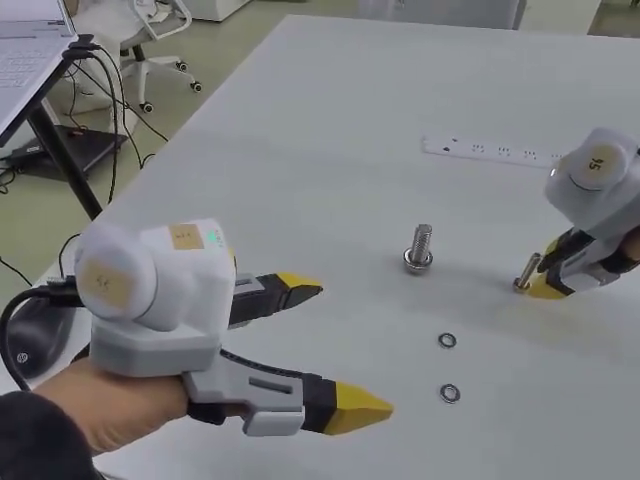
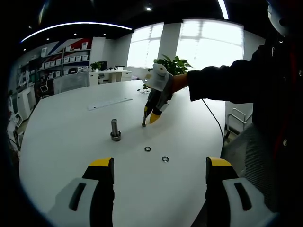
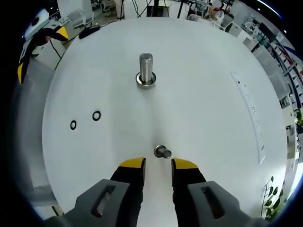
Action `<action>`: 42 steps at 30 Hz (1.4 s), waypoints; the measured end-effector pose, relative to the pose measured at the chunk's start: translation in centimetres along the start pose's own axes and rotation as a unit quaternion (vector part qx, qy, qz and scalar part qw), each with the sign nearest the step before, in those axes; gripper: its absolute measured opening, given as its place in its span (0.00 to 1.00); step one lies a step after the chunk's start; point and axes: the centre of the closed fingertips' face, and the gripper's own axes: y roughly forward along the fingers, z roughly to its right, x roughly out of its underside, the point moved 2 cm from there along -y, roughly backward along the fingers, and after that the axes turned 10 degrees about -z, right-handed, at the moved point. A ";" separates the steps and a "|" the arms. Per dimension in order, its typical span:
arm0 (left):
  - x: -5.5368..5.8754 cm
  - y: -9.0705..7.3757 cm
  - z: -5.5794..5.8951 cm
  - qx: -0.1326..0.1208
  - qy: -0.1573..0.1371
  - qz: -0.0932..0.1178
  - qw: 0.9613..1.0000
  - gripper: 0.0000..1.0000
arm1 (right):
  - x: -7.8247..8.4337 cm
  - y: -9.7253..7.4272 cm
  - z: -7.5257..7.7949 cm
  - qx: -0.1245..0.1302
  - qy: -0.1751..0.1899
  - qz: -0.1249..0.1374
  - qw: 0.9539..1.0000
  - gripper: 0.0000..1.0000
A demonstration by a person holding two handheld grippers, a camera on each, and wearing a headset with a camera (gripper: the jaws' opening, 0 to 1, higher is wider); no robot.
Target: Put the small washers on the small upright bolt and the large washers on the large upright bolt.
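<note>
MID-TASK AT THE TABLE: The right gripper hovers at the small upright bolt. Its fingers are parted by a narrow gap and hold nothing, and the bolt stands just ahead of the tips. The left gripper, fingers spread wide and empty, hangs over the near left side of the white table. The farther small washer and the nearer small washer lie flat, holes up, between the two grippers. Both sit toward the near edge from the small bolt and clear of both grippers. The left gripper looks closer to the nearer one. The large upright bolt stands vertical mid-table with a wider ring at its base. A power strip lies toward the far edge. Office chairs and a laptop stand sit on the floor beyond the table's left edge.
</note>
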 end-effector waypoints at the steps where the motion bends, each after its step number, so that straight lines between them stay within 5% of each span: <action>1: 0.0 0.0 0.0 0.000 0.000 0.000 1.000 0.79 | 0.1 -0.1 0.0 0.001 0.002 0.002 1.000 0.24; 23: -0.3 -0.1 0.4 0.005 0.013 0.007 1.000 0.79 | 1.6 -1.4 -2.8 0.005 0.023 0.017 1.000 0.25; 42: -0.8 -0.4 0.9 0.008 0.021 0.014 1.000 0.79 | 0.3 -2.2 -5.9 -0.006 0.010 0.029 1.000 0.24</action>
